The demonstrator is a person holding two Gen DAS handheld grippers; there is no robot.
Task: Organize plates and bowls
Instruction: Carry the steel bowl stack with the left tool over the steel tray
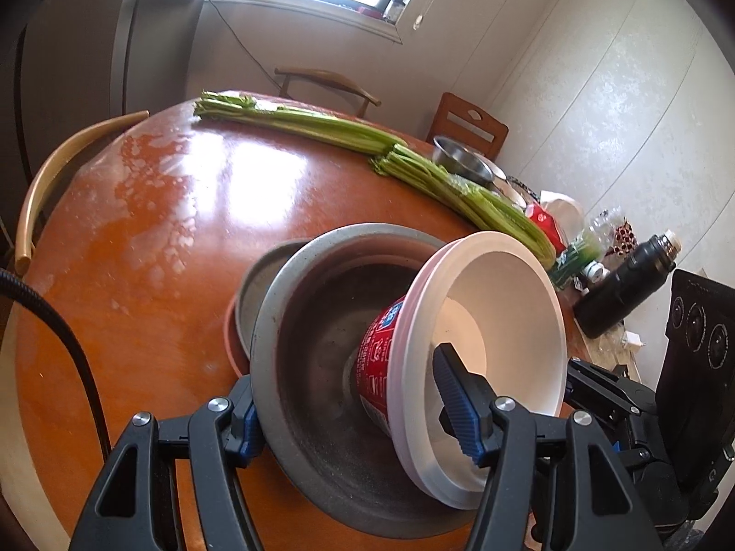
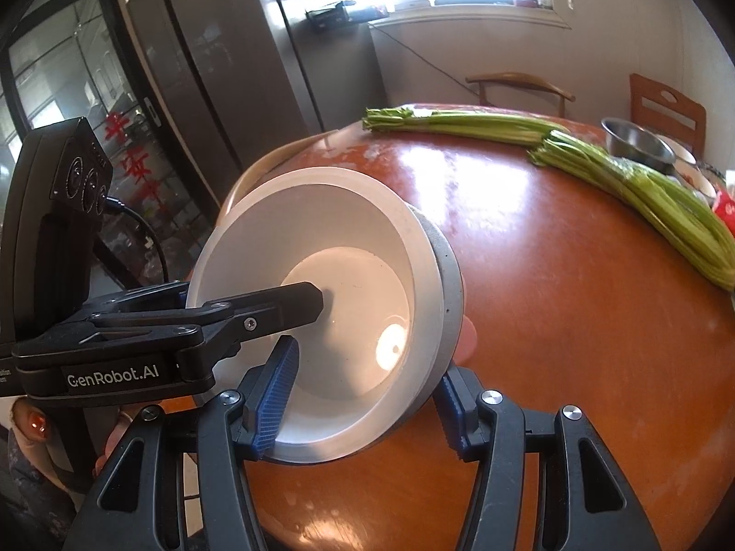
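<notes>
A white disposable bowl with a red label lies tilted inside a grey metal bowl, which sits on a grey plate over a pink plate on the round orange table. My left gripper spans both bowls: one pad outside the grey rim, the other inside the white bowl. My right gripper also spans the white bowl and grey bowl. The left gripper's finger reaches into the white bowl.
Long celery stalks lie across the far table. A steel bowl, packets and a black flask stand at the right edge. Wooden chairs stand behind the table. A fridge stands at the left.
</notes>
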